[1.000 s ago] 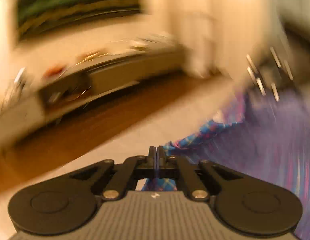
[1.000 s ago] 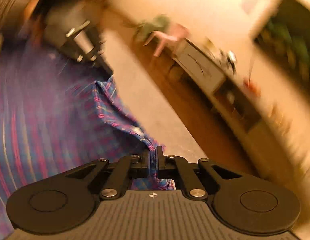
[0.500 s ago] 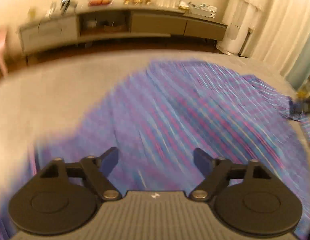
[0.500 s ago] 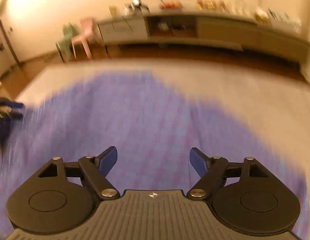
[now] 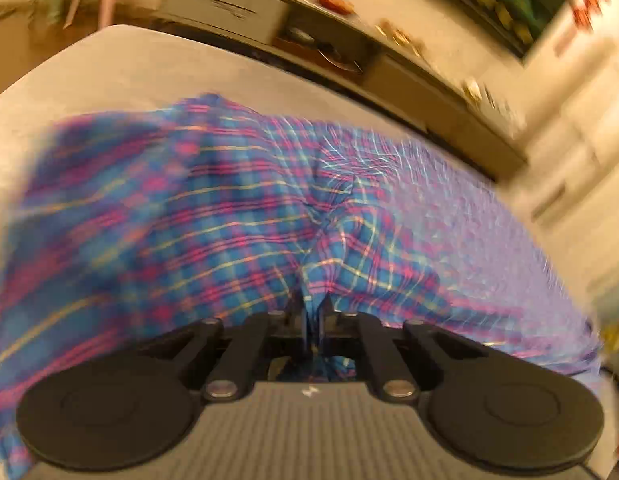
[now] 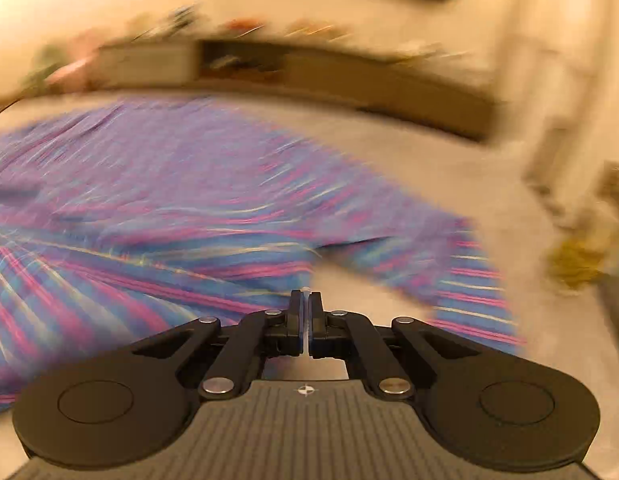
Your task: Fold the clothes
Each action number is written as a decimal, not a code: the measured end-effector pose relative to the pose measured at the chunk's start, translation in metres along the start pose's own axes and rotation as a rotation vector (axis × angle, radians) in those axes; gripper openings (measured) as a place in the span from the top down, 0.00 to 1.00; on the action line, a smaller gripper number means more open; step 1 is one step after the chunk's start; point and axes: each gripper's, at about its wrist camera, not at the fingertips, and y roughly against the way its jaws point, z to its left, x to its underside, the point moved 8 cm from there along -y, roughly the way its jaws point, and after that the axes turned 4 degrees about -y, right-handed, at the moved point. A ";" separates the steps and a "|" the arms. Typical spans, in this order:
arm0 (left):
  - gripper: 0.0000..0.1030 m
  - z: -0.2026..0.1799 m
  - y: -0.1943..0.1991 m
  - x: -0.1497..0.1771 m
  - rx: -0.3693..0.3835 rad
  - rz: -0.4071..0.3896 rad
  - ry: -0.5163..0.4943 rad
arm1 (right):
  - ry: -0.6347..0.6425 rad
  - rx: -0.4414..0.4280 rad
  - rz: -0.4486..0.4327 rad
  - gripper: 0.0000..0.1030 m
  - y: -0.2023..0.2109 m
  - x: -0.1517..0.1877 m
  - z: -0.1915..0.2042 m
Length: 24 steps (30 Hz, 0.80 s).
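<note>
Your left tool (image 5: 312,316) is squeezed shut on a pinch of the blue, pink and yellow checked cloth shirt (image 5: 213,216), low in the middle of the left view. From that pinch a ridge of cloth runs up the frame.

Your right tool (image 6: 305,312) is pressed together too, but only a thin pale sliver shows between its tips, so you may be holding just the very edge of the shirt (image 6: 157,200), or nothing.

The shirt lies spread wide on the grey worktop (image 6: 409,152), with one part reaching to the lower right of the right view.

Both views are blurry. If you pull fast, the thin edge could slip out, and the shirt could bunch up or slide toward the worktop's edge.
</note>
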 end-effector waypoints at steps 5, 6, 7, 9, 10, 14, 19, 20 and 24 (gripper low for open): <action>0.25 -0.005 0.030 0.018 -0.017 -0.028 -0.098 | -0.243 -0.185 0.060 0.36 0.046 0.027 -0.016; 0.21 -0.011 0.032 0.030 -0.030 -0.021 -0.158 | -0.265 -0.254 0.085 0.34 0.052 0.038 -0.007; 0.19 -0.017 0.034 0.041 -0.044 -0.014 -0.217 | -0.260 -0.305 0.115 0.34 0.055 0.049 0.003; 0.20 -0.023 0.025 0.062 -0.085 0.018 -0.294 | -0.195 -0.347 0.146 0.34 0.053 0.056 0.029; 0.22 -0.025 0.020 0.068 -0.101 0.024 -0.313 | -0.166 -0.351 0.146 0.35 0.050 0.055 0.040; 0.99 -0.032 0.014 0.077 -0.147 0.002 -0.379 | -0.069 -0.369 0.149 0.54 0.038 0.053 0.073; 0.99 -0.025 0.064 0.043 0.092 -0.094 -0.139 | -0.010 -0.491 0.063 1.00 0.067 0.028 0.088; 0.99 -0.020 0.084 0.030 0.159 -0.137 -0.062 | -0.092 -0.544 0.007 1.00 0.089 0.010 0.071; 0.99 -0.002 0.131 -0.009 0.274 -0.225 0.116 | -0.440 -0.613 -0.158 1.00 0.139 -0.053 -0.018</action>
